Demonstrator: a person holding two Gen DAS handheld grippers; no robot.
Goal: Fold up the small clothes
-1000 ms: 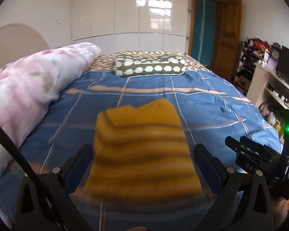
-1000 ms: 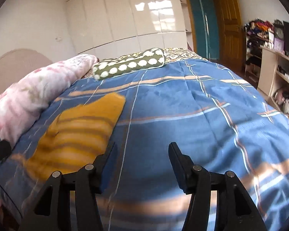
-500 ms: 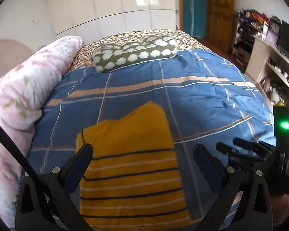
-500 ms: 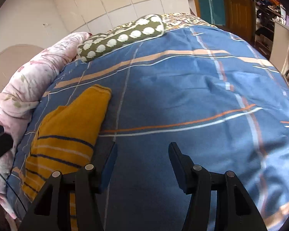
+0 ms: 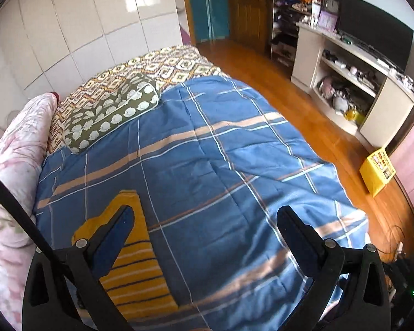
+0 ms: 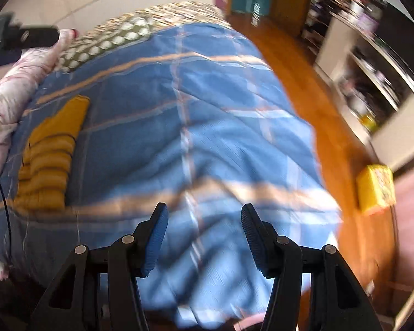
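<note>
Left wrist view: the left gripper (image 5: 205,237) is seen spread wide and empty; the folded mustard-yellow striped knit garment (image 5: 132,273) is laid near the left edge of the blue plaid bedspread (image 5: 220,165). Right wrist view: the right gripper (image 6: 204,237) is likewise parted, nothing held; the garment (image 6: 51,154) is seen beside the pink floral quilt (image 6: 11,88).

The folded yellow garment (image 5: 136,278) is partly covered by the left gripper's finger (image 5: 116,237); the right wrist view is motion-blurred throughout.
</note>
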